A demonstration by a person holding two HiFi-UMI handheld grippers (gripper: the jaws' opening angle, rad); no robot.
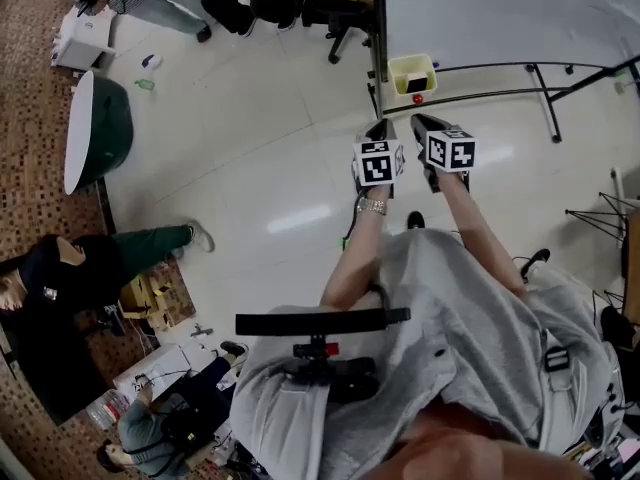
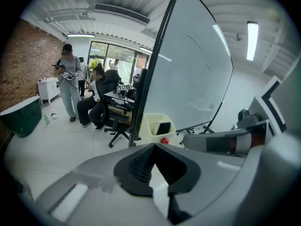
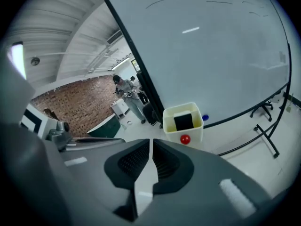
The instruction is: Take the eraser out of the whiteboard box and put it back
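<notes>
A pale yellow whiteboard box (image 1: 412, 71) hangs at the lower left corner of the whiteboard (image 1: 500, 13), with the black eraser (image 1: 416, 85) standing inside it and a red magnet (image 1: 418, 99) on its front. Both grippers hover side by side just short of the box. My left gripper (image 1: 380, 128) is shut and empty; in its own view the box (image 2: 154, 125) and eraser (image 2: 163, 127) sit just beyond the jaw tips (image 2: 154, 145). My right gripper (image 1: 421, 121) is also shut with nothing between its jaws (image 3: 151, 141), and the box (image 3: 182, 126) with the eraser (image 3: 184, 121) lies ahead of it.
The whiteboard stand's black legs (image 1: 545, 93) spread over the floor to the right. An office chair (image 1: 340, 18) and a seated person stand behind the board's left edge. A green tub (image 1: 95, 128) and people sitting on the floor (image 1: 70, 278) are at the left.
</notes>
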